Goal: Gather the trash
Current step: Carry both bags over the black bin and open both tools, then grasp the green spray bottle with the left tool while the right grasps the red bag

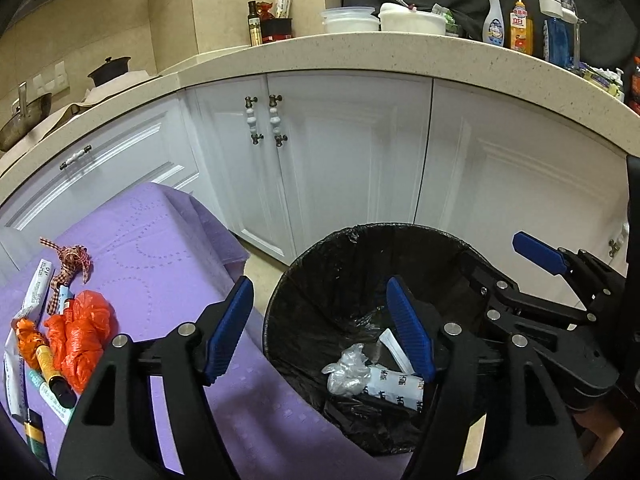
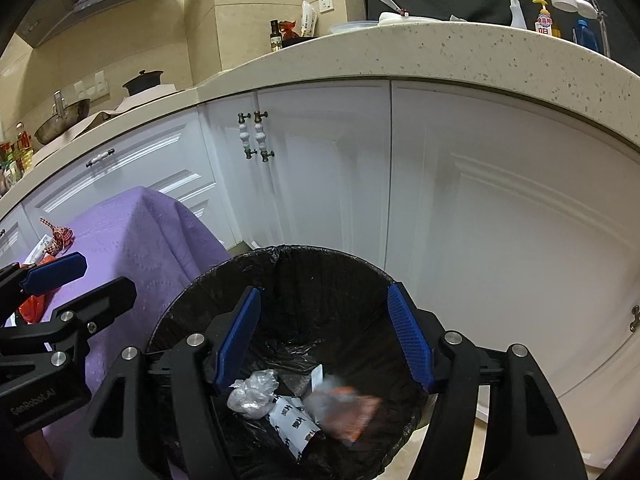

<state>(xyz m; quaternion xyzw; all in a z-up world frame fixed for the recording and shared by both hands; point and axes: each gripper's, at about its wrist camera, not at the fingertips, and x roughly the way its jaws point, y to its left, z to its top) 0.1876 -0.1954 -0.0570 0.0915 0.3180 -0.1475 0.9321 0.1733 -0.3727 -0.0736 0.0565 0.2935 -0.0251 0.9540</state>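
My right gripper point(image 2: 325, 334) spread wide over the trash bin point(image 2: 192, 304), nothing between the blue pads point(image 2: 410, 336). My left gripper point(image 1: 322, 328) also wide open and empty, one pad over the purple cloth point(image 1: 160, 248), the other over the bin mouth.

Bin lined with a black bag point(image 1: 348, 256). In the bottom: crumpled clear plastic point(image 2: 254, 394), a white printed packet point(image 2: 292, 420) touching it, a white slip point(image 2: 317, 378) just behind. Blurred orange-and-clear wrapper point(image 2: 348, 404) inside the bin under my right claw; can't tell if it is resting or in the air.

Bin stands just beside the cloth-covered table, touching or nearly touching the drape. On the cloth, well left of my left claw, trash not yet collected: orange plastic bag point(image 1: 82, 332), small yellow bottle with black cap point(image 1: 54, 376) against it, checked ribbon point(image 1: 70, 264), white tube point(image 1: 36, 288), flat packets near the edge.

Behind: white cabinet doors point(image 1: 340, 152) with beaded handles point(image 1: 274, 120). Speckled countertop point(image 1: 360, 50) above, with white containers point(image 1: 384, 20), oil bottle point(image 1: 254, 24), spray bottle point(image 1: 493, 16), yellow pump bottle point(image 1: 520, 26). Wok point(image 1: 24, 120) and dark pot point(image 1: 110, 70) far left.
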